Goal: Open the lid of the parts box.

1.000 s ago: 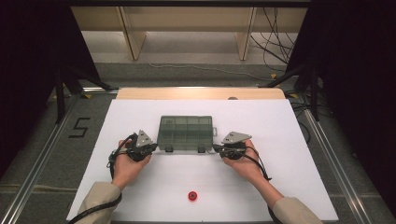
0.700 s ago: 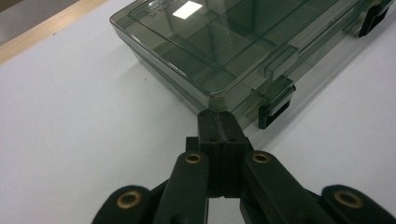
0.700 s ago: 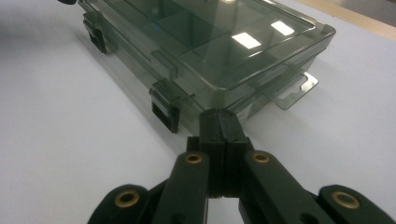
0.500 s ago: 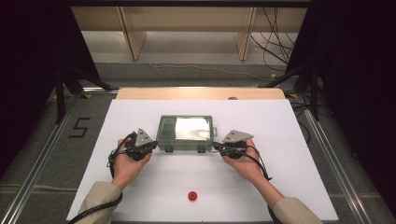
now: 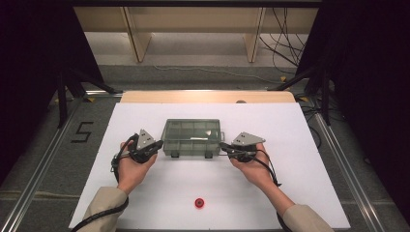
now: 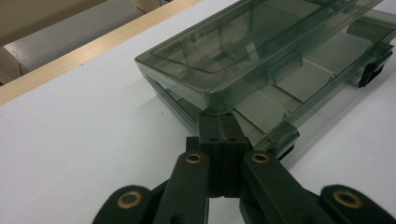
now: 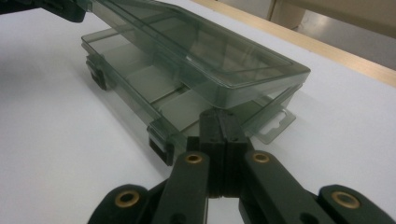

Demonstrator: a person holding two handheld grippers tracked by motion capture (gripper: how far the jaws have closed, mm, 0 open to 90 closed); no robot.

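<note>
- Left gripper (image 5: 153, 147): jaws pressed together, tips under lid (image 6: 243, 42) corner at left end of smoky compartment box (image 5: 191, 138), mid-table.
- Lid part-raised, front gap showing, latches (image 5: 208, 154) undone; full swing-open left.
- Right gripper (image 5: 226, 147): jaws together, under right corner.
- Red ring (image 5: 198, 203) untouched, well apart near front edge.

Small red ring (image 5: 198, 203) on white table (image 5: 300, 145), near edge.
</note>
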